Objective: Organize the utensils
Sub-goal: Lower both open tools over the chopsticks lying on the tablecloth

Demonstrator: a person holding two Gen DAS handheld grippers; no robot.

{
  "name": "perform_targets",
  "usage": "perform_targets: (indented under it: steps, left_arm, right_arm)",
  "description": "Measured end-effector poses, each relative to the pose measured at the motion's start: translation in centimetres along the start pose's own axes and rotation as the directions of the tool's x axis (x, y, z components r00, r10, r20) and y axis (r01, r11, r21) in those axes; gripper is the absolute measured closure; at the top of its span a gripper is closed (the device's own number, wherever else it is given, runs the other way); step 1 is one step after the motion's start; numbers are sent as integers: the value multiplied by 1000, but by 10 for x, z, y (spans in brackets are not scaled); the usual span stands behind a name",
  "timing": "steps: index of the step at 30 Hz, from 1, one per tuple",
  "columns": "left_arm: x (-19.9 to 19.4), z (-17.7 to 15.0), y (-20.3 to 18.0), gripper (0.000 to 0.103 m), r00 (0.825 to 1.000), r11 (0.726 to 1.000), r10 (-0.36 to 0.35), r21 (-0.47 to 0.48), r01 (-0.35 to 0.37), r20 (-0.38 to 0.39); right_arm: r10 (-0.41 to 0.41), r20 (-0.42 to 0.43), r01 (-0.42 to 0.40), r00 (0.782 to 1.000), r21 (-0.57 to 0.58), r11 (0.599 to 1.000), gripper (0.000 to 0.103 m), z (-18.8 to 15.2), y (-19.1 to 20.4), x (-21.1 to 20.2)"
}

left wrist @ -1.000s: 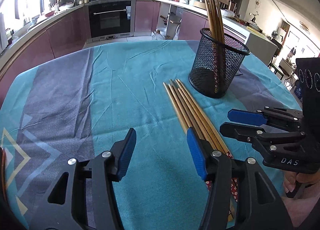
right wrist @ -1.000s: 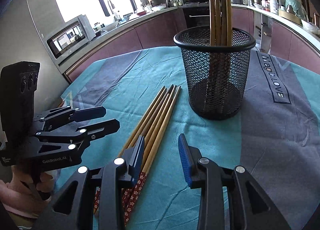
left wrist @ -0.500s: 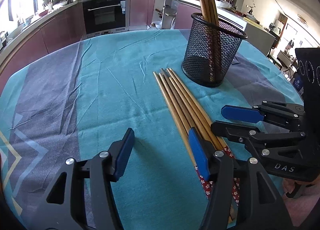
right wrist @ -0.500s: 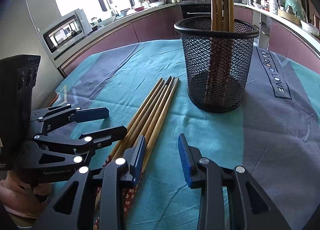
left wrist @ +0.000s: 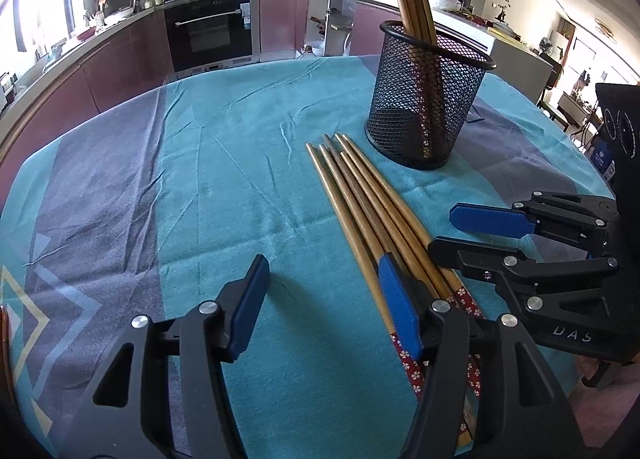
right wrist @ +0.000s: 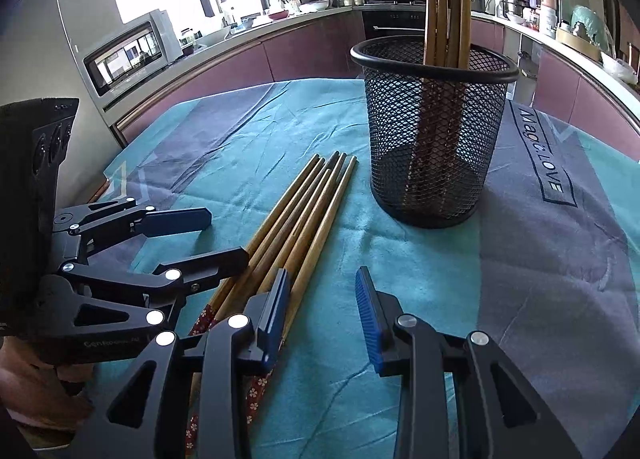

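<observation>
From our left wrist view, the mesh holder (left wrist: pixel 428 107) now sits a little lower and larger than half a second ago, and the loose chopsticks (left wrist: pixel 360 199) on the teal tablecloth (left wrist: pixel 240 163) reach further under our fingers. Our left gripper (left wrist: pixel 322 299) has its jaws set wide apart and holds nothing; its right blue pad (left wrist: pixel 400 307) overlaps the nearest stick of the bundle, though we cannot tell whether it touches it. The right gripper (left wrist: pixel 468 233) enters from the right edge, jaws apart, its lower finger lying against the outer stick of the bundle. More chopsticks stand upright in the holder, just beyond the tips of the loose ones.

From our right wrist view, the holder (right wrist: pixel 434 131) stands slightly closer than before, and the left gripper (right wrist: pixel 226 237) has pushed nearer to the bundle, its lower finger now meeting the sticks. Our right gripper (right wrist: pixel 322 311) is parted about as widely as earlier and grips nothing; its left pad (right wrist: pixel 274 315) lies over the bundle (right wrist: pixel 304 215) just above the red flowered handle ends, the right pad over bare cloth (right wrist: pixel 400 259).
</observation>
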State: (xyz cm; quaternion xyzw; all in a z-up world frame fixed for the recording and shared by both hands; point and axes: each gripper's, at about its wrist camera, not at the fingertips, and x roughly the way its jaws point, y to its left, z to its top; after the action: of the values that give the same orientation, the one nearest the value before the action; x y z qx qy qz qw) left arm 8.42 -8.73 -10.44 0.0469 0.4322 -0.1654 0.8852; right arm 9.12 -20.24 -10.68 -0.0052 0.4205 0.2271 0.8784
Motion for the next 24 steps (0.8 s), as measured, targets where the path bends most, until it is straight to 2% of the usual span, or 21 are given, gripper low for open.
perform_targets:
  steps: [5, 10, 15, 24]
  left_arm:
    - [4, 0, -6, 49, 1000, 999, 29, 20, -29, -9]
    - [6, 4, -4, 51, 1000, 1000, 26, 5, -26, -8]
    - [7, 6, -1, 58, 1000, 1000, 21, -8, -22, -8]
    - [12, 13, 3, 59, 1000, 1000, 21, -16, -21, -7]
  right_arm:
    - [-21, -9, 21, 1000, -11, 1000, 72, 2, 2, 3]
    - [-34, -14, 33, 999, -20, 999, 73, 4, 3, 5]
    - [-47, -21, 47, 999, -30, 998, 78, 6, 4, 8]
    - [-63, -26, 62, 998, -47, 997, 79, 19, 9, 20]
